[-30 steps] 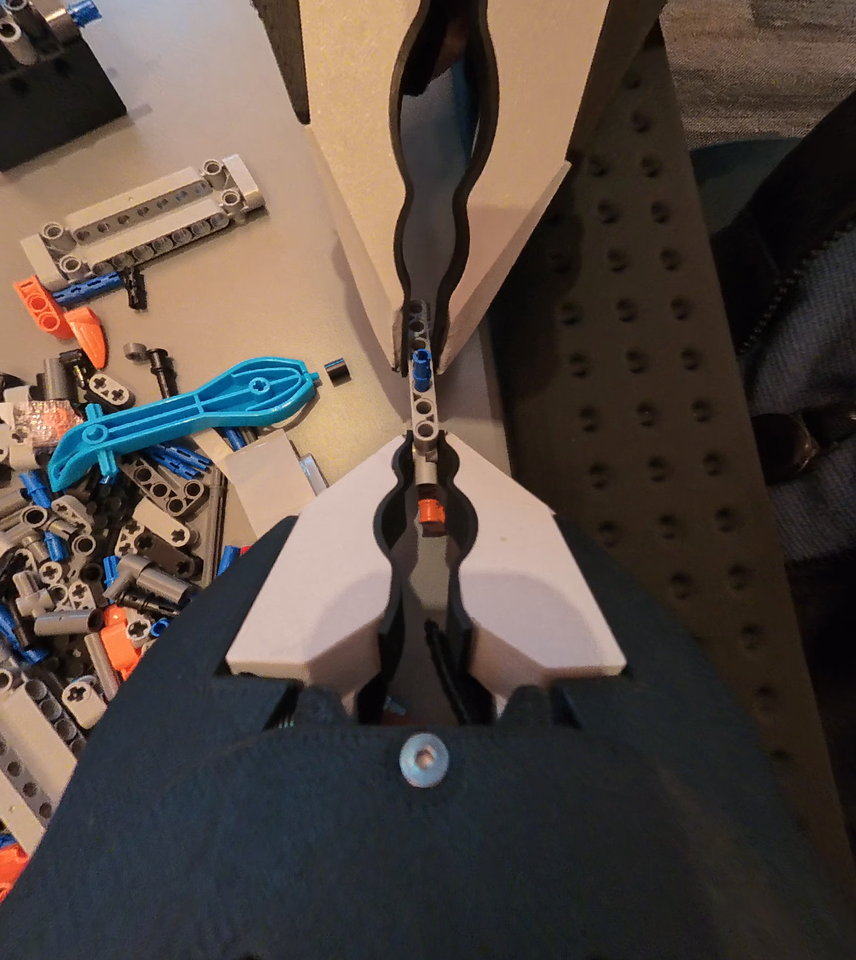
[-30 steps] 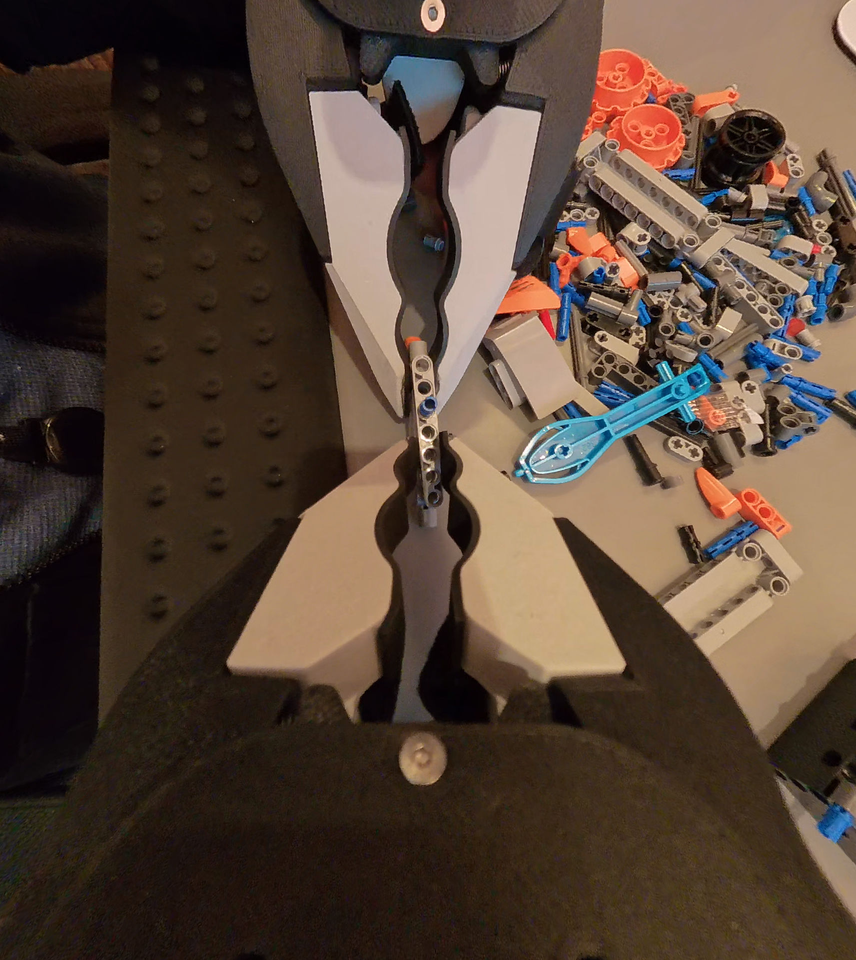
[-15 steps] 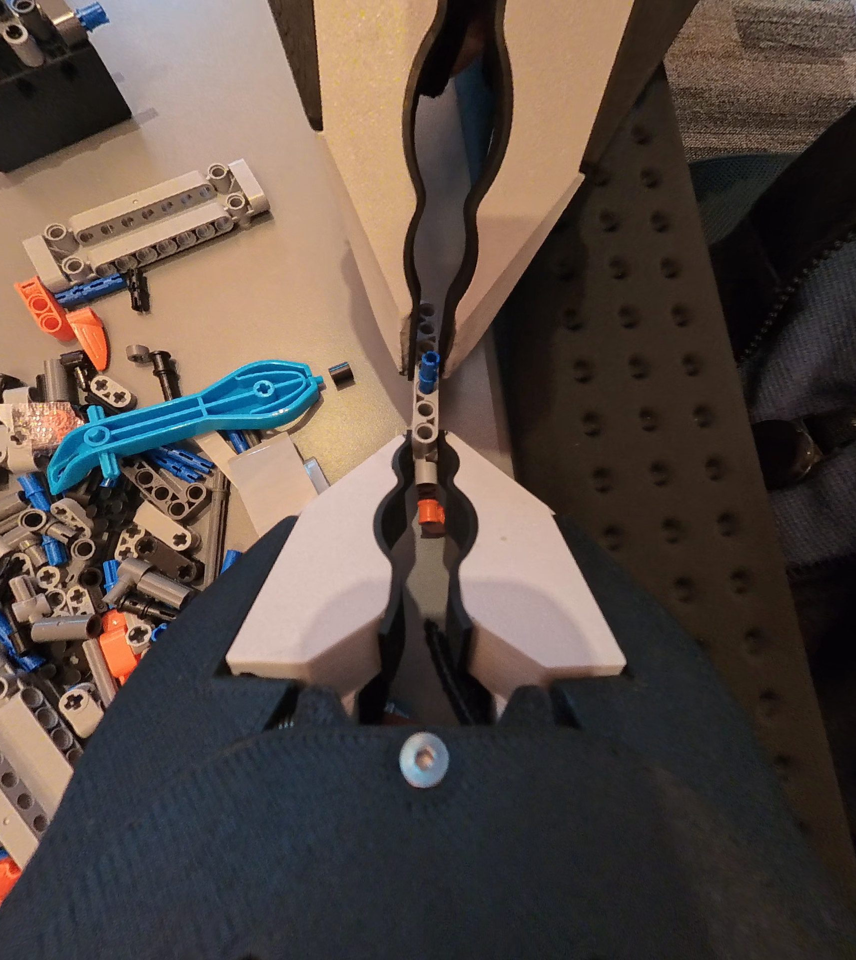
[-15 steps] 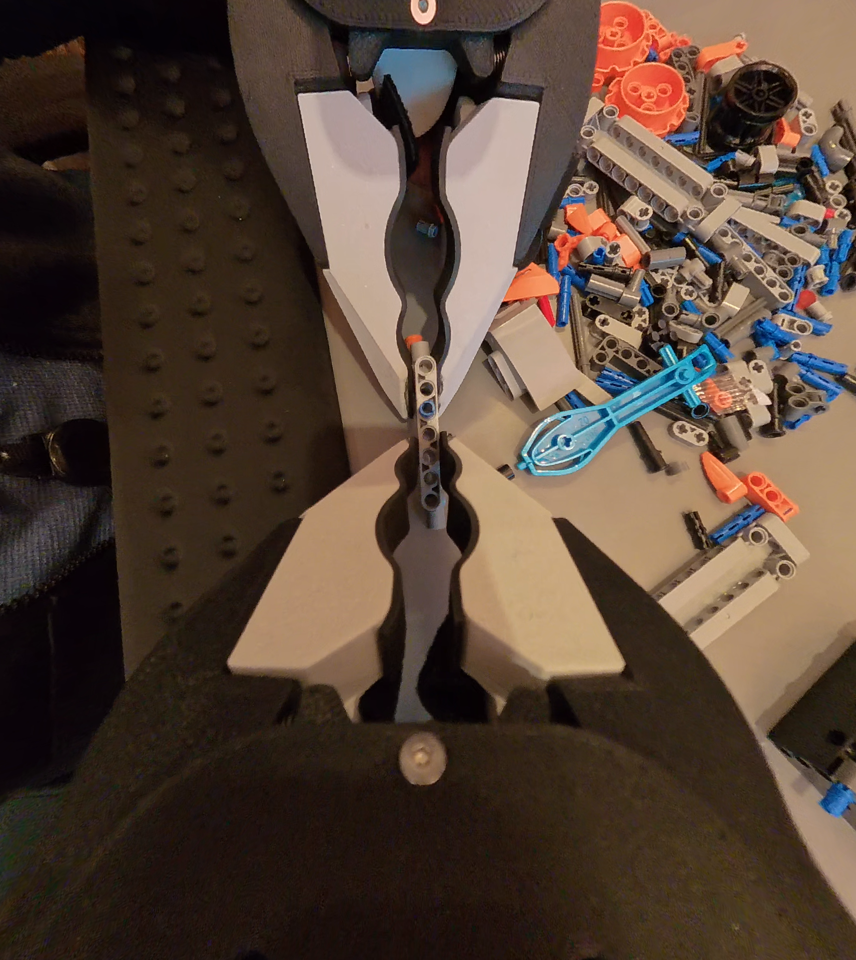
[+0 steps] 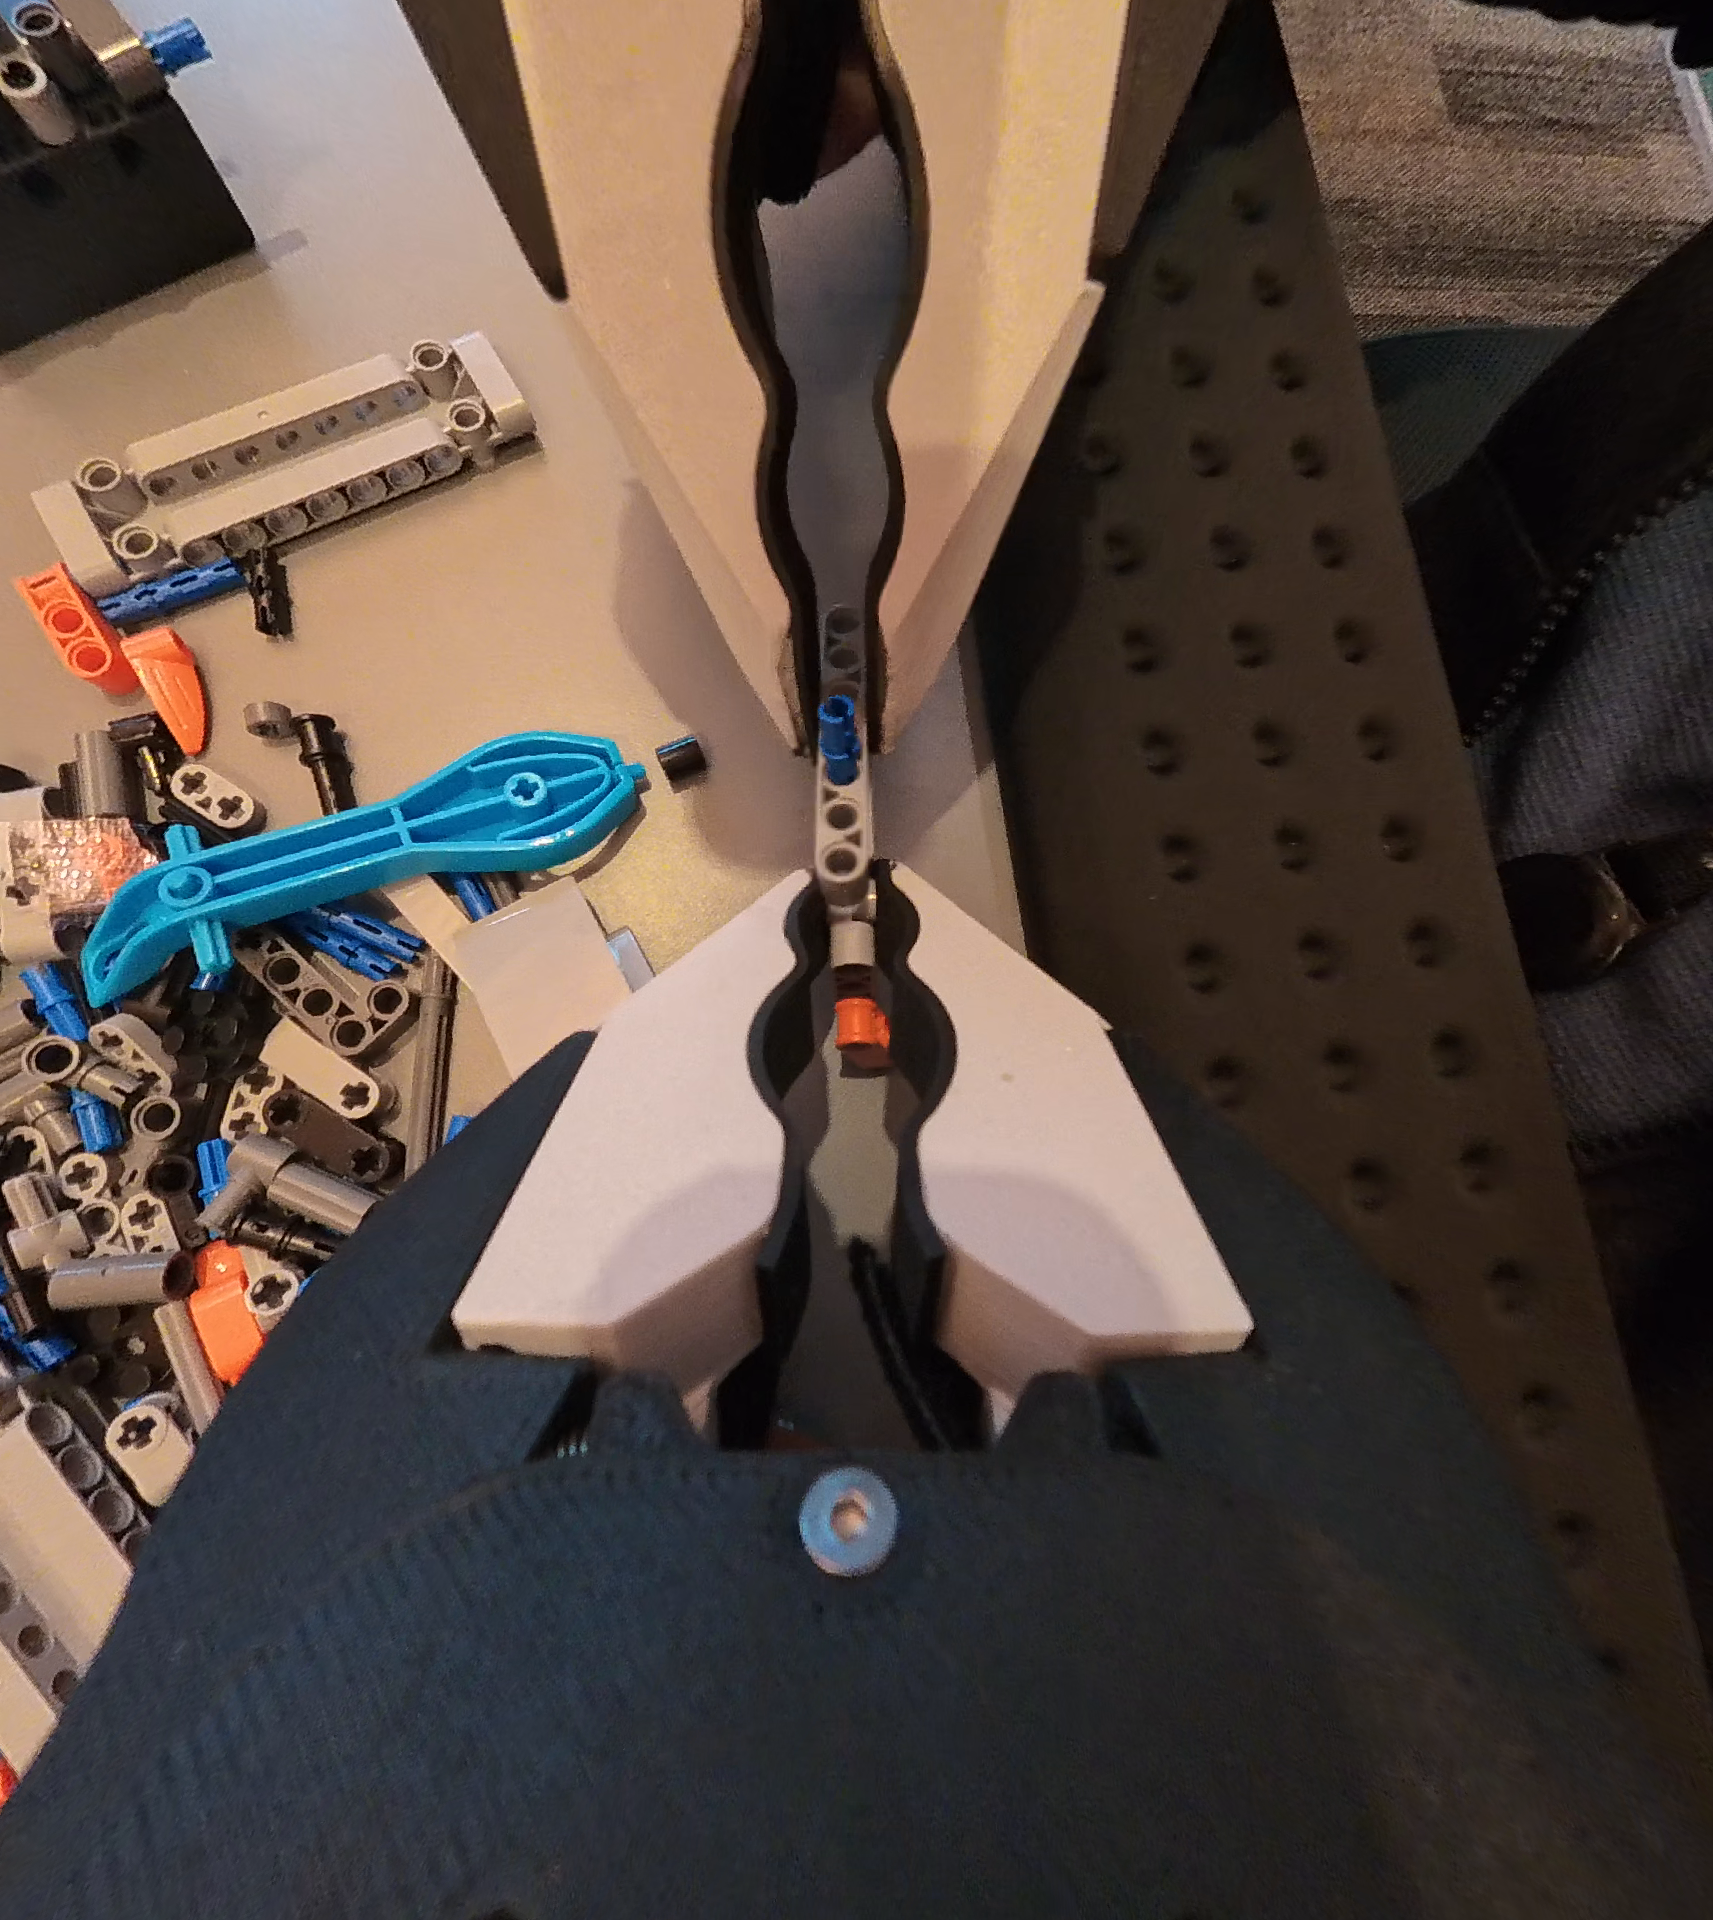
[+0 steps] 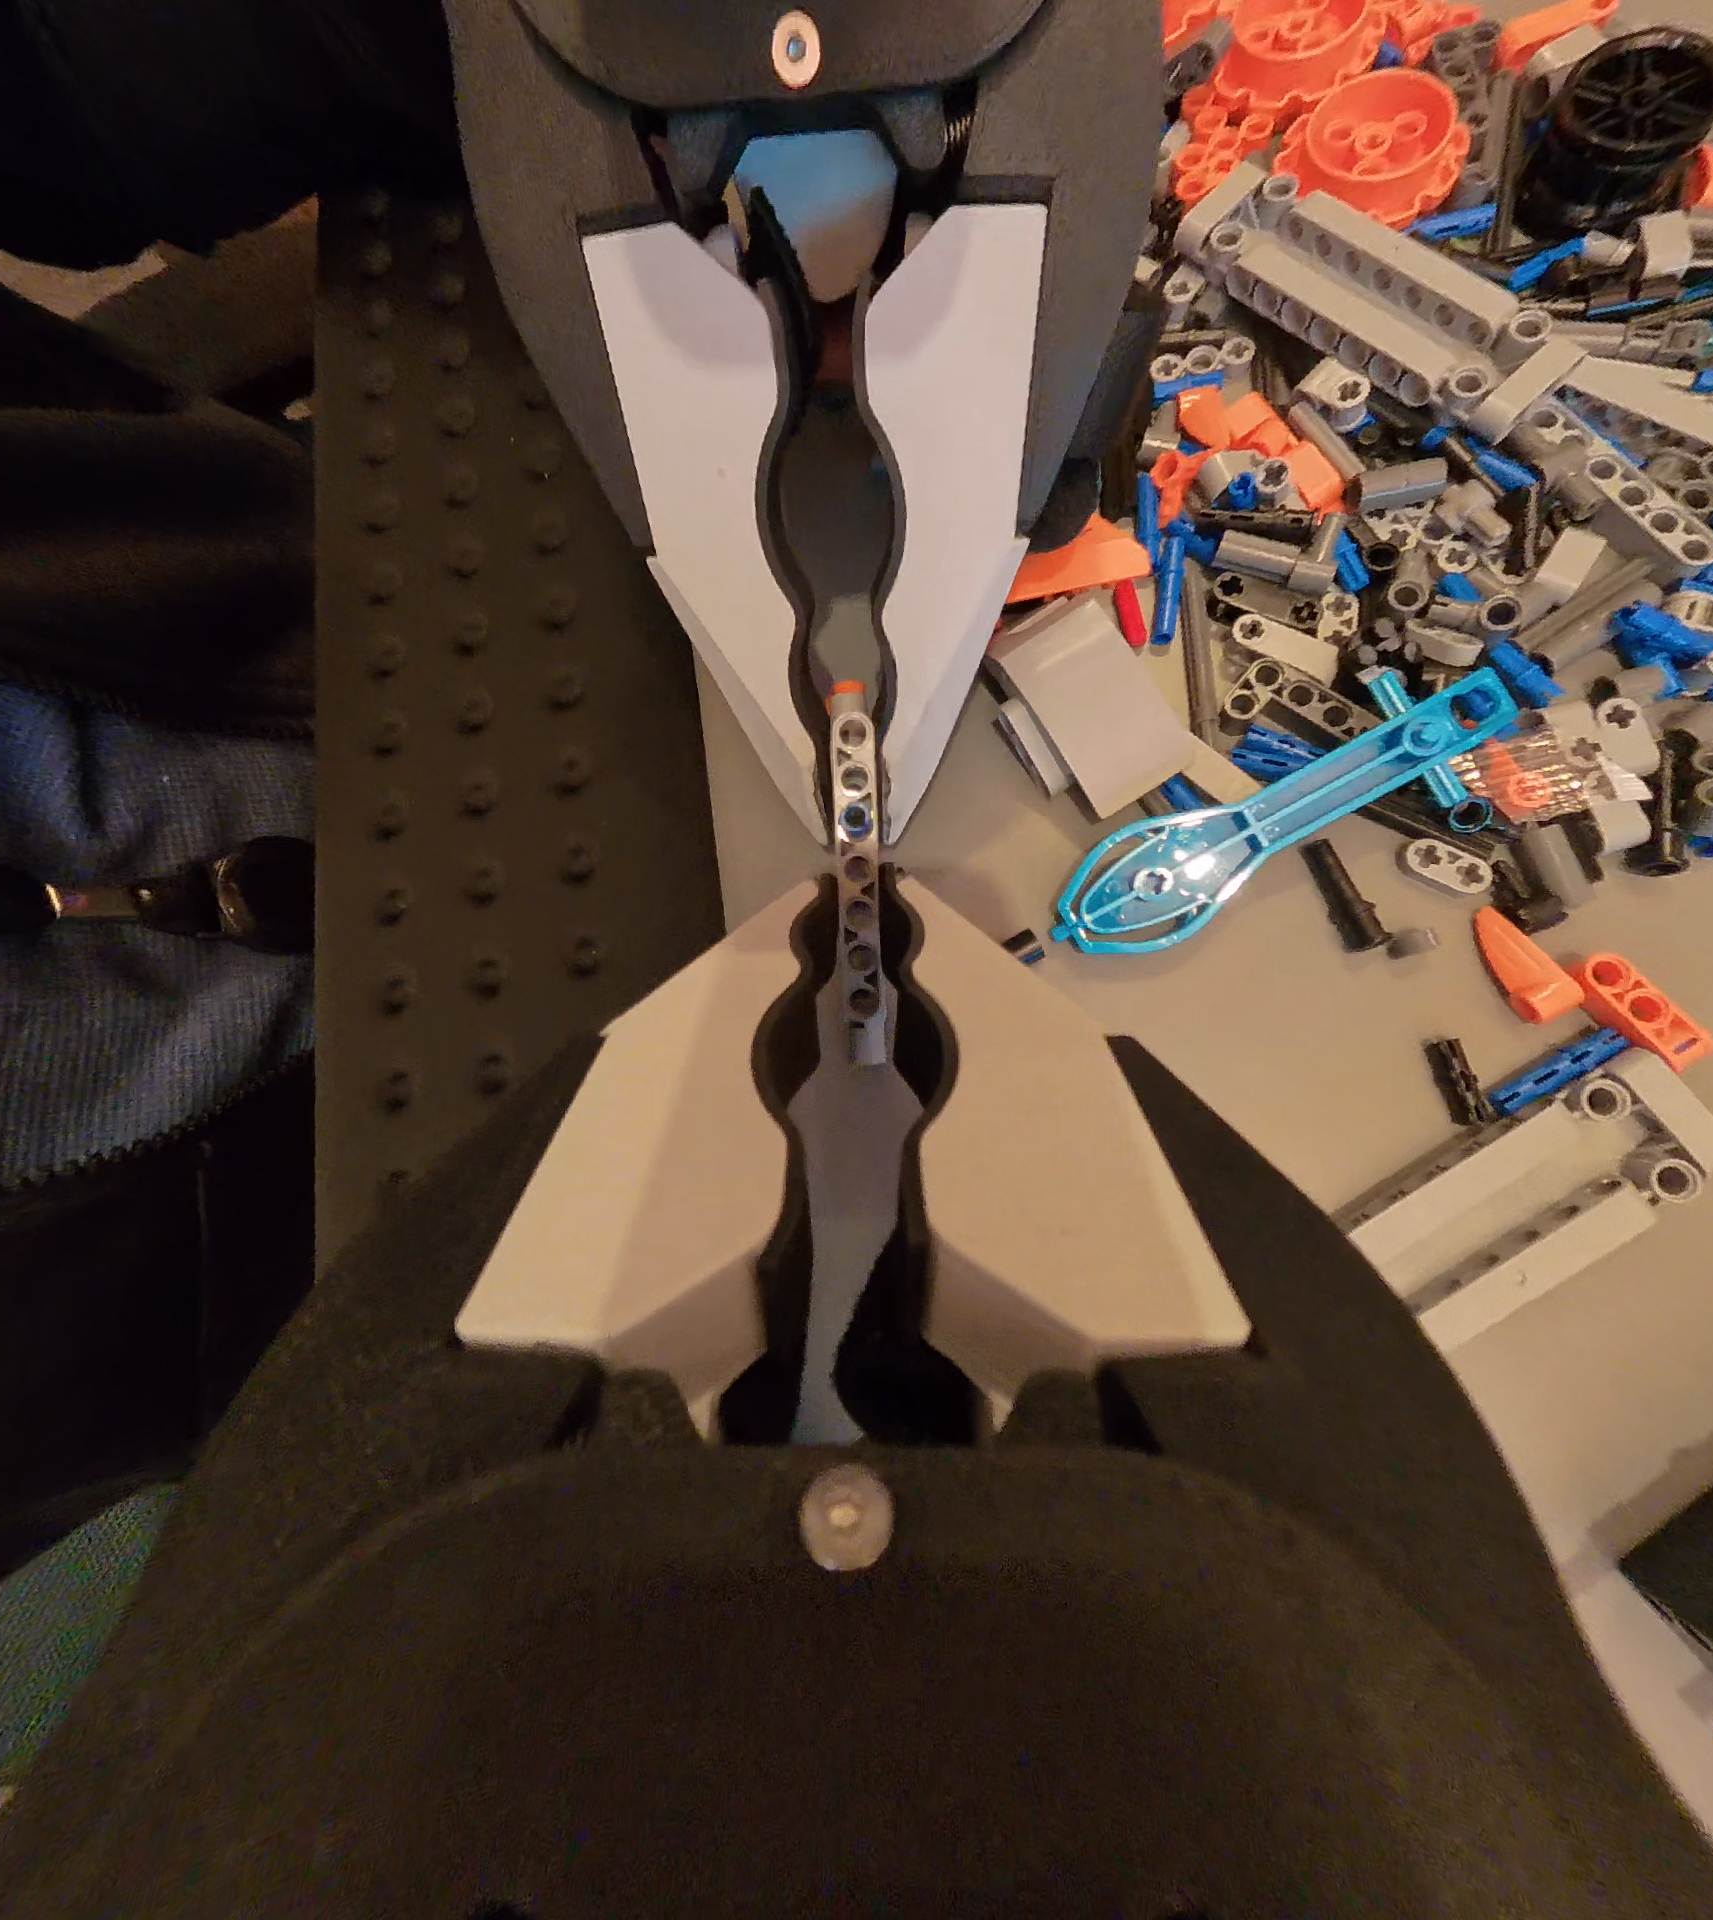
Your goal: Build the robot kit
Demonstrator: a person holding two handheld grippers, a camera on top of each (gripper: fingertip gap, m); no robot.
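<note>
Grey table (image 5: pixel 478 644) is lying under me, the brick pile (image 5: pixel 104 1091) sitting at my left gripper's nine o'clock. My left gripper (image 5: pixel 847 883) and right gripper (image 6: pixel 857 894) are still squeezing shut on one thin grey beam (image 5: pixel 844 821), meeting at twelve o'clock. Nothing is really moving. A blue pin (image 5: pixel 838 727) is sticking through it.

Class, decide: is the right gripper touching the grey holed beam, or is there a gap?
Touching. In the right wrist view the right gripper has its jaws closed on the grey holed beam, with no gap showing either side.
</note>
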